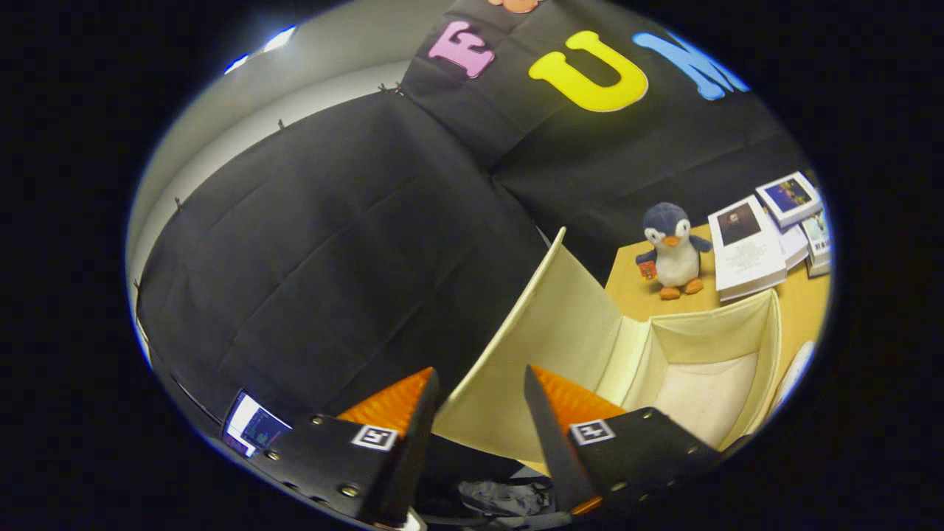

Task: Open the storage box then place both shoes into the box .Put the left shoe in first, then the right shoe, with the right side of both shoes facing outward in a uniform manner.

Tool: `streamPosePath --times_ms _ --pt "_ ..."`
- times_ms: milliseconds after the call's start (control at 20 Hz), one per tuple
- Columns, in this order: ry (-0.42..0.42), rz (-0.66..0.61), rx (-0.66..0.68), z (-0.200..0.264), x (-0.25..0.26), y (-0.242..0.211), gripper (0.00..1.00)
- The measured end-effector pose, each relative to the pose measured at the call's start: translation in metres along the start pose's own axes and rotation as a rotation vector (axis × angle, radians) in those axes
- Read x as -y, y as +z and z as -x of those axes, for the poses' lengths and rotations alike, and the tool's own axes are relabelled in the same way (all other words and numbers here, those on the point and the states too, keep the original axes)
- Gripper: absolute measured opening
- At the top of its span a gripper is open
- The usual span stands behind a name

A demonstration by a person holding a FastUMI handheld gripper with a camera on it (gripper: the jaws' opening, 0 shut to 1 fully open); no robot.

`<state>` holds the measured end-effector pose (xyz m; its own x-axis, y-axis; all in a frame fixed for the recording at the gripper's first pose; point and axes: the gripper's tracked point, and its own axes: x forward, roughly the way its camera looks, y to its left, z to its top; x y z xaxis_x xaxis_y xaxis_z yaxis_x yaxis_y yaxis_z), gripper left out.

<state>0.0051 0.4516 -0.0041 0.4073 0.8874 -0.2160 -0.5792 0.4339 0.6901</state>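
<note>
At the far side beside the near finger, a small lit screen (253,426) sits low against the black cloth wall (317,258) of the booth. The cloth wall rises behind it and spans most of the scene.

The gripper (479,413) is released: its two fingers stand well apart with a clear gap between them, and neither finger presses on anything. The raised lid (546,332) of the cream fabric storage box (771,346) appears in that gap and just ahead of the fingers, tilted upward against the cloth wall. No contact between the fingers and the lid is visible.

The storage box itself lies just beyond the second finger. It is open, and its pale inner floor and walls are exposed. Below the fingers, a crumpled grey item (501,498) lies in shadow; its identity cannot be told.

Beyond the box, on the light wooden table (634,291), a small plush penguin (672,251) with a dark blue head, white belly and orange feet stands upright. Just beside it lies a group of white books (767,236) with dark cover pictures, some stacked.
</note>
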Motion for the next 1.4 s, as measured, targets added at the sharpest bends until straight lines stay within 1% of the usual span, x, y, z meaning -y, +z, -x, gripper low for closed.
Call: streamPosePath --times_ms 50,100,300,650,1000,1150,1400 --pt "-0.018 0.041 0.002 0.005 0.003 0.005 0.83" --pt "-0.030 0.070 0.001 0.005 0.007 0.004 0.97" --pt "-0.082 0.107 0.026 0.028 0.019 0.009 0.97" --pt "-0.291 0.200 0.067 0.093 0.098 0.024 0.97" --pt "-0.475 0.194 0.106 0.158 0.177 0.036 0.97" --pt "-0.553 0.188 0.100 0.179 0.211 0.028 0.97" --pt "-0.642 0.145 0.058 0.199 0.265 0.005 0.97"
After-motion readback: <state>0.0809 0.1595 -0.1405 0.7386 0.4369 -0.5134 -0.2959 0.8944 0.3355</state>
